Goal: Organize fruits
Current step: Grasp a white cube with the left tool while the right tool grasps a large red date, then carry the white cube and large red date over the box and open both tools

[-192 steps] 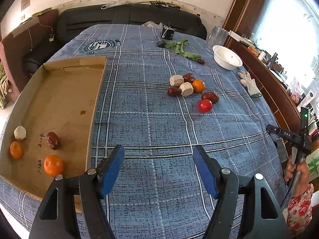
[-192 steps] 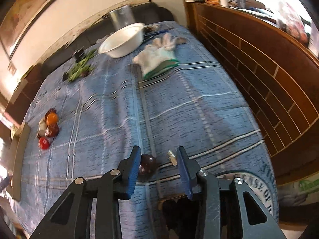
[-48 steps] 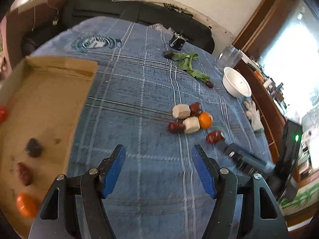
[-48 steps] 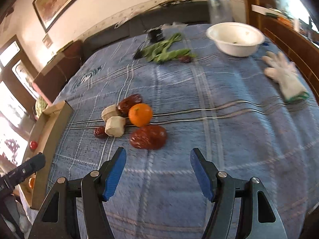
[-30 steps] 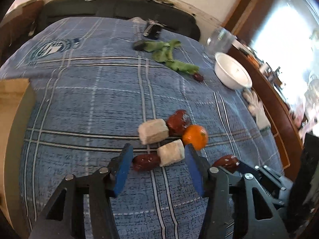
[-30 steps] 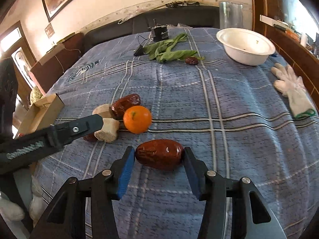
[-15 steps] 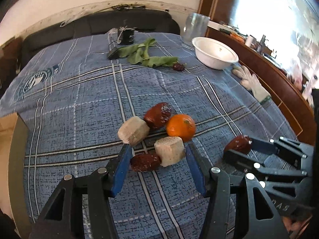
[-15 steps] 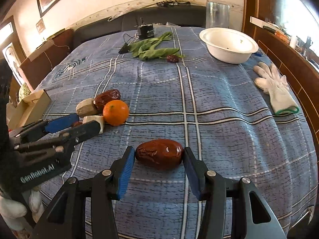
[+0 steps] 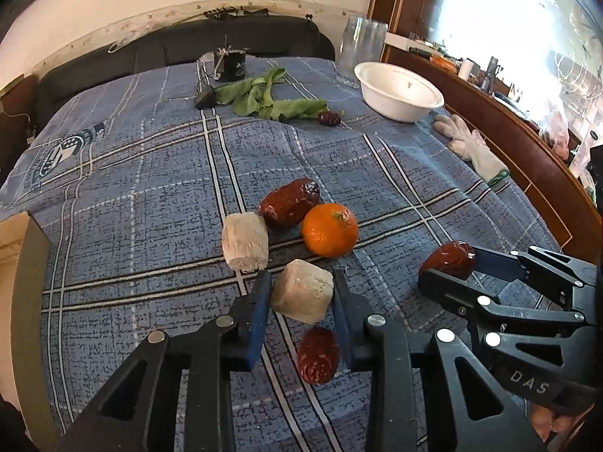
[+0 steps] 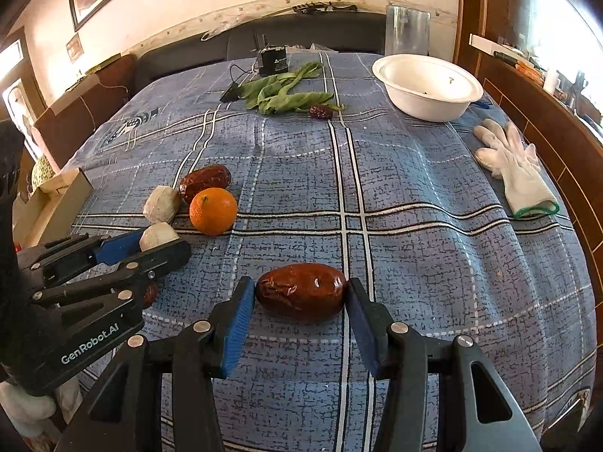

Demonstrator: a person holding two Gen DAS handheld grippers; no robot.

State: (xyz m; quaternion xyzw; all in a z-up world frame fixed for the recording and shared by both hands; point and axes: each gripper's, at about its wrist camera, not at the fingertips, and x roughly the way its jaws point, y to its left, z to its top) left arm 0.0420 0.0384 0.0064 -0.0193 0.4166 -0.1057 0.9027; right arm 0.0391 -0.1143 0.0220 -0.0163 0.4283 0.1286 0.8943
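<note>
On the blue plaid tablecloth (image 10: pixel 414 196), both hand-held tools were closed on fruit. The left gripper (image 9: pixel 301 293) pinched a pale, chunky white root piece (image 9: pixel 302 290) between its blue-padded fingers (image 9: pixel 258 307), both pads pressing against its sides. Just below that piece, a small wrinkled red date (image 9: pixel 318 354) lay on the cloth between the finger bases, not held by them. Ahead of the left gripper sat a second pale white chunk (image 9: pixel 245 241), a round orange tangerine (image 9: pixel 329 229) and a large dark red date (image 9: pixel 289 202), clustered close together, the date touching the tangerine.

The right gripper (image 10: pixel 300 292) clamped a big glossy reddish-brown date (image 10: pixel 300 292) lengthwise, one blue pad at each end. In the left wrist view this same date showed at the tip of the right gripper (image 9: pixel 450 260), to the right of the cluster; whether it rested on the cloth or hung just above it could not be told.

A corner of a brown cardboard box (image 9: pixel 22 263) stood at the left edge of the table. Farther back lay green leafy stalks (image 10: pixel 286 92) with another small dark date (image 10: pixel 321 112) touching them, a white round bowl (image 10: pixel 427 88), a clear glass jar (image 10: pixel 407 34) and a white work glove (image 10: pixel 514 167).
</note>
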